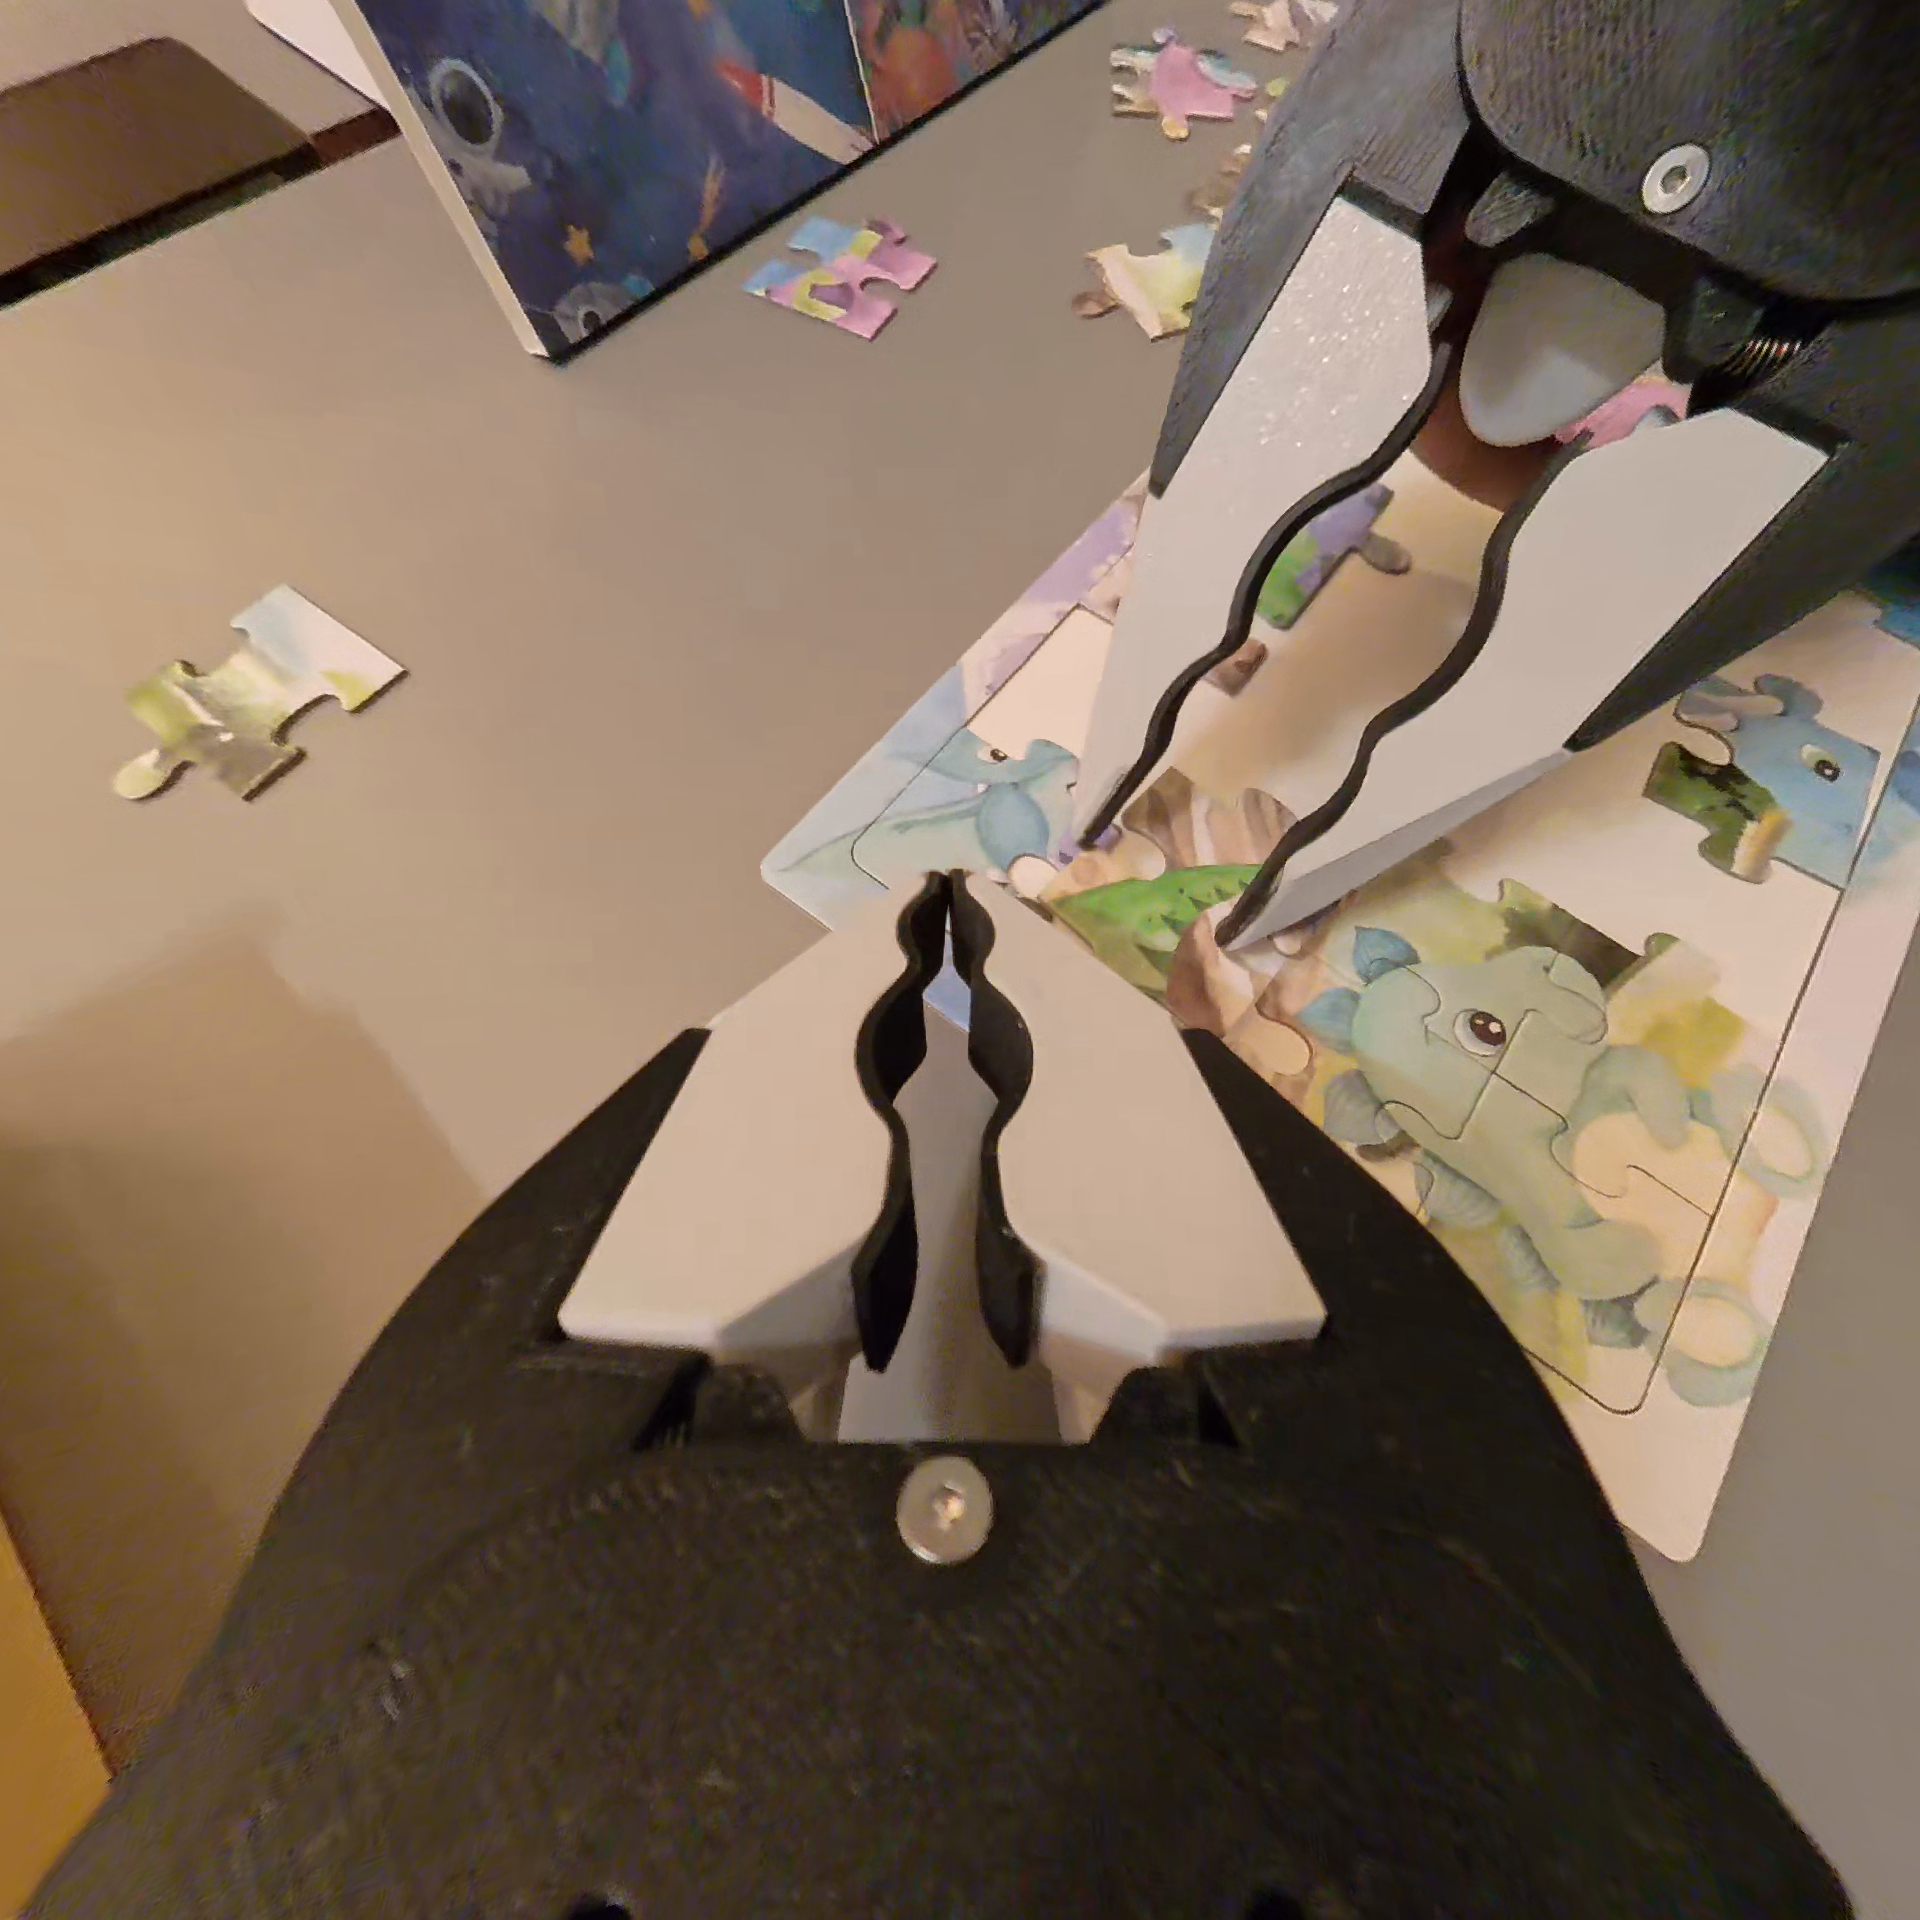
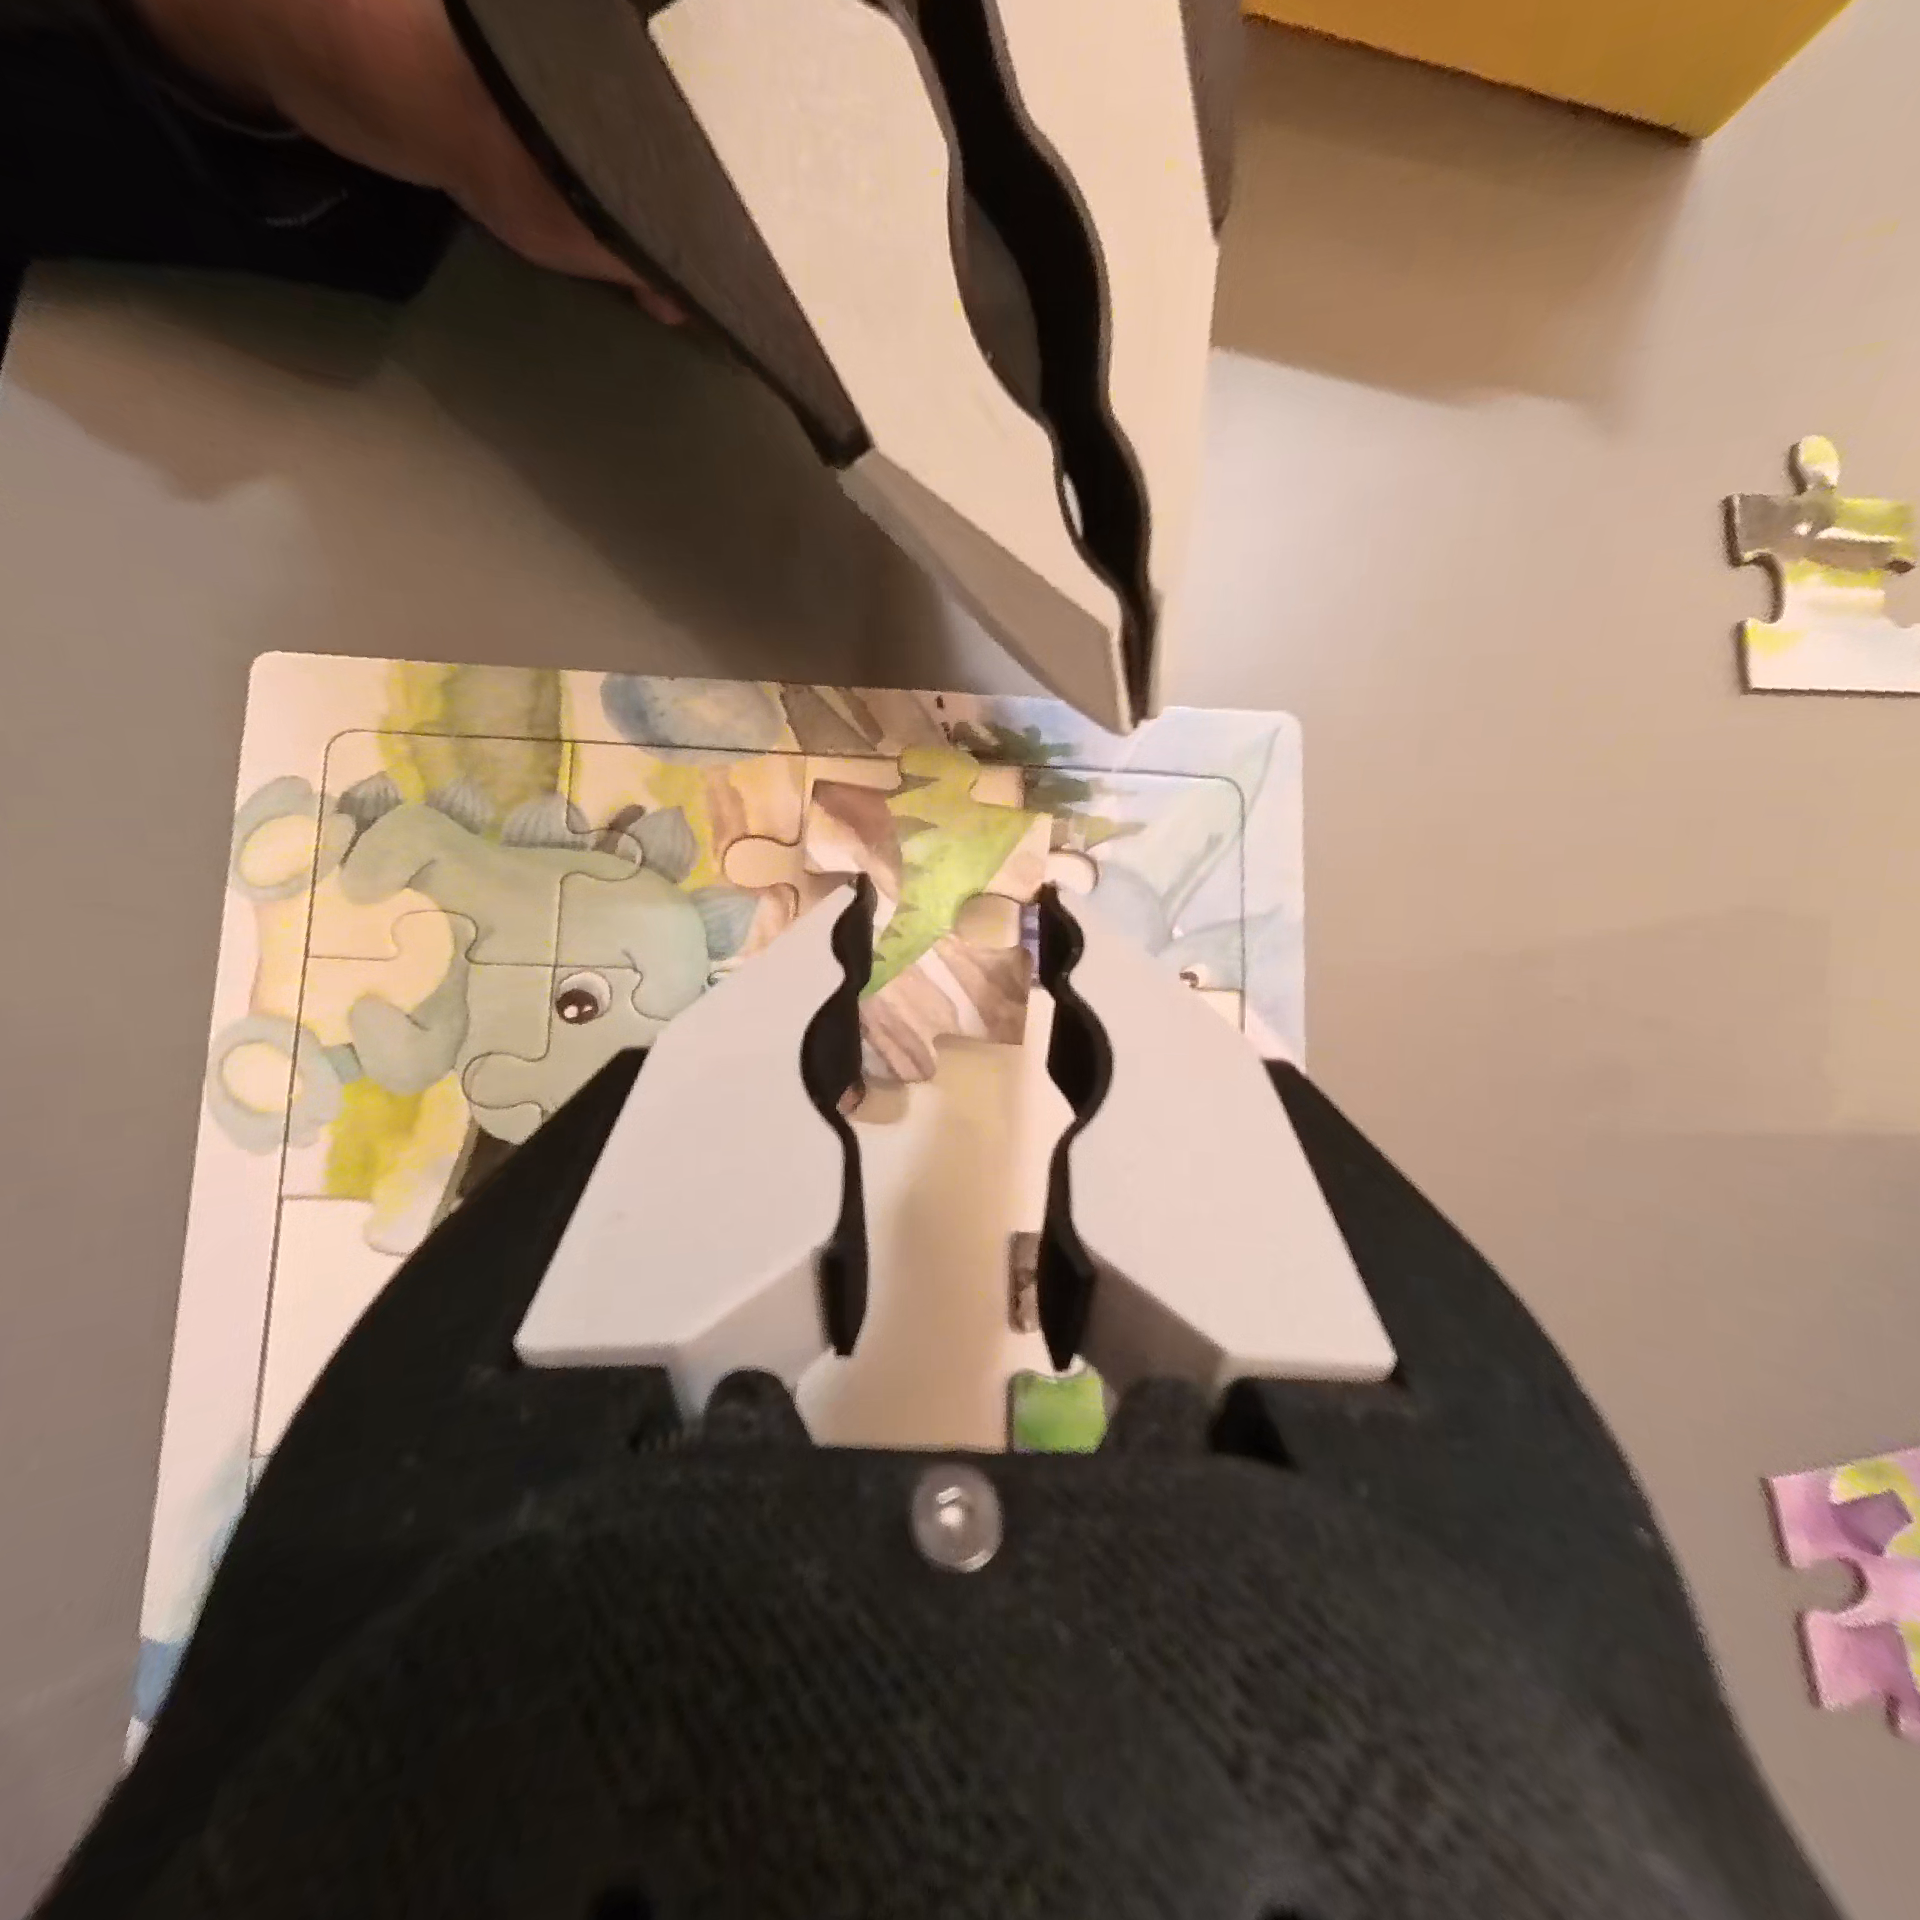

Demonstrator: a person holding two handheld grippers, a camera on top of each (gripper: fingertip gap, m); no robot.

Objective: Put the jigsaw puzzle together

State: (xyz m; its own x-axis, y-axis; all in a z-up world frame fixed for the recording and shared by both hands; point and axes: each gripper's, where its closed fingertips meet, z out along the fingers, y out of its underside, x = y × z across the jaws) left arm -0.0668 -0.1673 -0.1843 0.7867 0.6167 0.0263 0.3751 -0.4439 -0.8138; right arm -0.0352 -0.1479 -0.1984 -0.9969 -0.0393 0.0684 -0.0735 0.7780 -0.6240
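My left tongs [image 1: 951,883], pressed together and empty, pin the near edge of the puzzle board [image 1: 1683,1496] on the desk [image 1: 520,540]; my right tongs [image 2: 951,894] stand spread, tips down astride the green-and-brown piece [image 2: 935,862], pinching nothing. Risk, I judge: pushing this piece before its tabs line up could buckle it or slide the board. Only the left wrist view shows the picture box [image 1: 623,156]; only the right shows a yellow box [image 2: 1507,62].
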